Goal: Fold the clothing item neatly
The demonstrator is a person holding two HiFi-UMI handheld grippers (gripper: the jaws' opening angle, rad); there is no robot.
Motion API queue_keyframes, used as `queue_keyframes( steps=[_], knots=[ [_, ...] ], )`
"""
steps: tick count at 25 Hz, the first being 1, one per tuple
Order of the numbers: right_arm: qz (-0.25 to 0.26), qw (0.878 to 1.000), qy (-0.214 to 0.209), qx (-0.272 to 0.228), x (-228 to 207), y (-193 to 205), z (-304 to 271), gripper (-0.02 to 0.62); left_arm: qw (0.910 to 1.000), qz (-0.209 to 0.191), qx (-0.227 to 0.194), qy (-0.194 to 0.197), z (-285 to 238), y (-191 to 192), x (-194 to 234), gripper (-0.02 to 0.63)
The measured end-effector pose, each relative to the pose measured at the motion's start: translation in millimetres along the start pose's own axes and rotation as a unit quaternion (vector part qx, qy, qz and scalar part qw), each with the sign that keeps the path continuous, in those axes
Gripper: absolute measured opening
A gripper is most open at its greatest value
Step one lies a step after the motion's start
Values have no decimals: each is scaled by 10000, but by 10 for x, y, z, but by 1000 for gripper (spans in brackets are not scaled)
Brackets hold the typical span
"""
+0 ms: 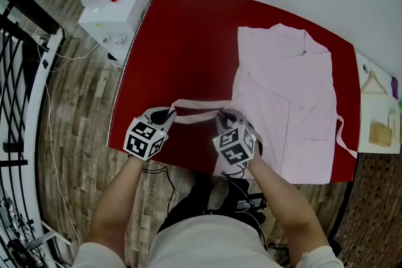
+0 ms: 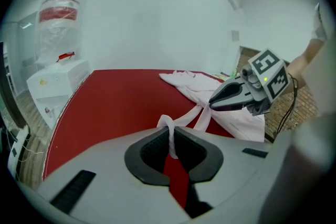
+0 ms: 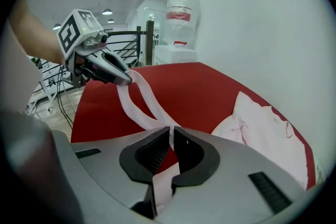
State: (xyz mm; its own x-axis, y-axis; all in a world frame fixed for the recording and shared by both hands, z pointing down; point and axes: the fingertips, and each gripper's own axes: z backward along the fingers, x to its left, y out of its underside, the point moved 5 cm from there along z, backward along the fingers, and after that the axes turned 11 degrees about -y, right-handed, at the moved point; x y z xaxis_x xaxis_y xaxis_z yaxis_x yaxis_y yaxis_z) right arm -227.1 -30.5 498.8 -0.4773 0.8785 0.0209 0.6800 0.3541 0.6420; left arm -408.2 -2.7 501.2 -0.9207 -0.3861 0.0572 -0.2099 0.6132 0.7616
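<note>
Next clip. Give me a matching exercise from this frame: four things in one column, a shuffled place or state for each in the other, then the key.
Things:
1. pink garment
2. left tongs
3. water dispenser
4. hanger

Places or states:
A. beside the far left corner of the red table
B. spread flat on the table's right part
C. shut on the pink strap
D. on the white surface right of the table

Pairs: 1-B, 2-C, 3-A, 4-D
</note>
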Motion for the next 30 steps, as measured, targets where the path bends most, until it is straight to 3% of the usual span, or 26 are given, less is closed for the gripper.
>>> queue_keyframes(
  steps=[6, 15, 30],
  knots=[
    [322, 9982, 318, -399, -152, -98, 406, 35, 9989, -6, -410, 215, 105, -354, -321, 20],
    [159, 9939, 820, -722, -641, 130, 1035, 35, 9947, -102, -819, 620, 36, -885, -1051, 20],
    [-355, 9881, 1290, -761, -1382, 929, 1829, 35, 9887, -483, -810, 1164, -393, -1347, -2271, 20]
  ],
)
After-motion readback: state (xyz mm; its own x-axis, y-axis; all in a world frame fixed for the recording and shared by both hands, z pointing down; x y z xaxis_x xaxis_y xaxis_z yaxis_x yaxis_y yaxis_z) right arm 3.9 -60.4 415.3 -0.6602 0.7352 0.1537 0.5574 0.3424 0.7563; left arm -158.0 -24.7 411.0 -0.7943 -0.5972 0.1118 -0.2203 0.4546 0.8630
